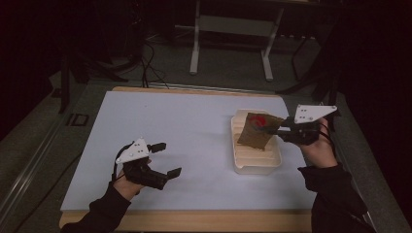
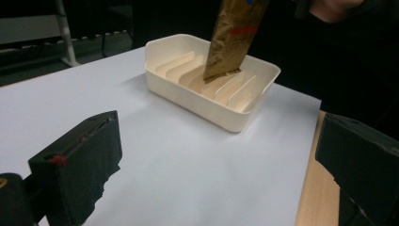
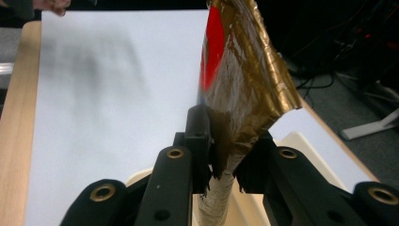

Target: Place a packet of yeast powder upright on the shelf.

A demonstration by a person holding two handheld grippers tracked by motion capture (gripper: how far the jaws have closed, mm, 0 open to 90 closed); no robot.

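R gripper (image 1: 283, 127) clamped on top edge of gold pouch (image 1: 256, 130), pouch hanging long axis approx. vertical w/ lower edge inside slotted tray (image 1: 257, 165), between 2 ribs; L gripper (image 1: 166, 159) jaws apart, empty, well away.

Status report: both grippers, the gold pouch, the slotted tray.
Right gripper shut on gold pouch, lower edge in slotted tray. Left gripper open, holding nothing, apart from the tray. Nothing blocking.

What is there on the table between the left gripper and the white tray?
Nothing: between the left gripper and the tray there is only bare white sheet. The high view and the left gripper view both show this.
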